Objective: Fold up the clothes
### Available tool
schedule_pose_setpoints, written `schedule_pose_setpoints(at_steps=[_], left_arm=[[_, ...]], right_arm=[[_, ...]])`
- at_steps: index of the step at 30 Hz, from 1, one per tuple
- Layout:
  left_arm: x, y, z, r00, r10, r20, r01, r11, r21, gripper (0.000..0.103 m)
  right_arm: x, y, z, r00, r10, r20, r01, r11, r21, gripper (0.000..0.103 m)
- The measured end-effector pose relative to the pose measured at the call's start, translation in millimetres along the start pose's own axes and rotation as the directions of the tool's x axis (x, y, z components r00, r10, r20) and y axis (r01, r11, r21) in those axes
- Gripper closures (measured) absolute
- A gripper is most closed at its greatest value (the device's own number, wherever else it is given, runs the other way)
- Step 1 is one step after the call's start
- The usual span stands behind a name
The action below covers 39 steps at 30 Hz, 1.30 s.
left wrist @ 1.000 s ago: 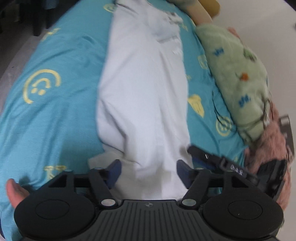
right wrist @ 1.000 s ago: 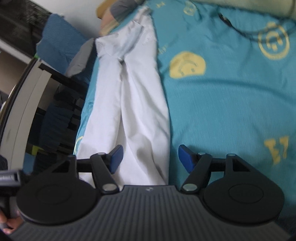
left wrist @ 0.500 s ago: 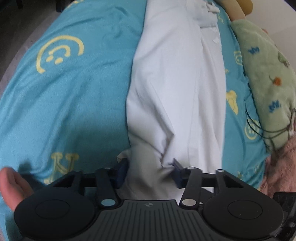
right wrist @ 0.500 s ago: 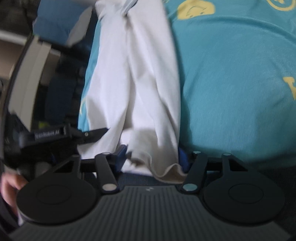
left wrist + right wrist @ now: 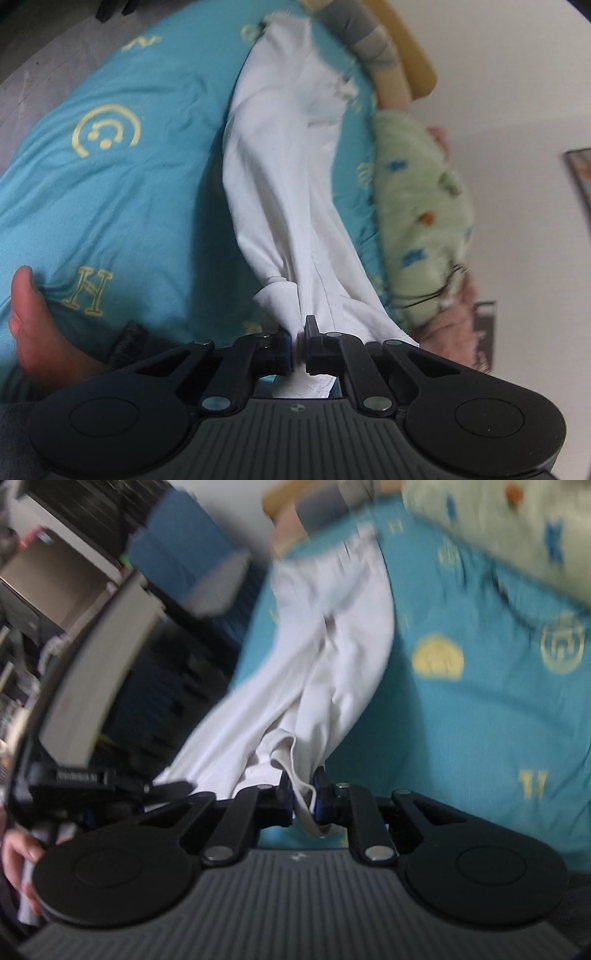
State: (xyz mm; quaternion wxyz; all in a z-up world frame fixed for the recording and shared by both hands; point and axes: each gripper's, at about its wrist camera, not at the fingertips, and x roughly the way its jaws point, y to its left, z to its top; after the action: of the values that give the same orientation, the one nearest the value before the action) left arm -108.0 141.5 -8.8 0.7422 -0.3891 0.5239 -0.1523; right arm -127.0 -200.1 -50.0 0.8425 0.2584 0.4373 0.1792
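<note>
teal bedsheet [image 5: 155, 206] with yellow prints | green patterned blanket [image 5: 417, 206] along wall side | blue chair [image 5: 177, 554] beside bed

A home bedroom. A bed is covered by a teal bedspread [image 5: 122, 206] printed with yellow smiley faces and letters, with a green patterned pillow [image 5: 417, 221] along its far edge beside a plain pale wall [image 5: 517, 92].

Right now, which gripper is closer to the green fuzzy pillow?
Left. The left gripper pinches the white garment with the green pillow just to its right. The right gripper grips the garment's other corner, and the pillow lies far across the blue bedspread.
</note>
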Motion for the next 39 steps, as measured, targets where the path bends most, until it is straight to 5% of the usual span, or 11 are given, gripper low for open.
schedule_pose_setpoints(at_steps=[5, 12, 16, 27, 34, 39], left_arm=[[-42.4, -24.9, -23.8, 0.998, -0.029, 0.049, 0.025, 0.995, 0.092, 0.098], [-49.4, -6.0, -78.6, 1.0, 0.012, 0.0, -0.012, 0.994, 0.105, 0.098], [-40.3, 0.8, -78.4, 1.0, 0.024, 0.007, -0.024, 0.993, 0.112, 0.098], [9.6, -27.6, 38.3, 0.987, 0.071, 0.147, -0.088, 0.989, 0.116, 0.098], [83.0, -42.2, 132.9, 0.93, 0.123, 0.346, -0.207, 0.954, 0.216, 0.098], [157.4, -34.5, 181.1, 0.878, 0.215, 0.427, -0.367, 0.876, 0.314, 0.098]], right_arm=[[-45.5, 11.3, 9.8, 0.996, 0.049, 0.078, -0.047, 0.999, -0.026, 0.091], [-80.9, 10.5, -46.5, 0.997, 0.036, 0.073, -0.029, 0.994, -0.103, 0.092], [-83.7, 1.7, -56.7, 0.995, 0.024, 0.101, -0.013, 0.994, -0.11, 0.094], [-16.2, -22.2, 42.3, 0.982, 0.021, 0.189, -0.014, 0.999, -0.039, 0.095], [75.0, -38.1, 130.0, 0.956, -0.067, 0.287, 0.084, 0.995, -0.05, 0.095], [167.0, -65.9, 164.5, 0.949, -0.16, 0.27, 0.197, 0.974, -0.115, 0.095]])
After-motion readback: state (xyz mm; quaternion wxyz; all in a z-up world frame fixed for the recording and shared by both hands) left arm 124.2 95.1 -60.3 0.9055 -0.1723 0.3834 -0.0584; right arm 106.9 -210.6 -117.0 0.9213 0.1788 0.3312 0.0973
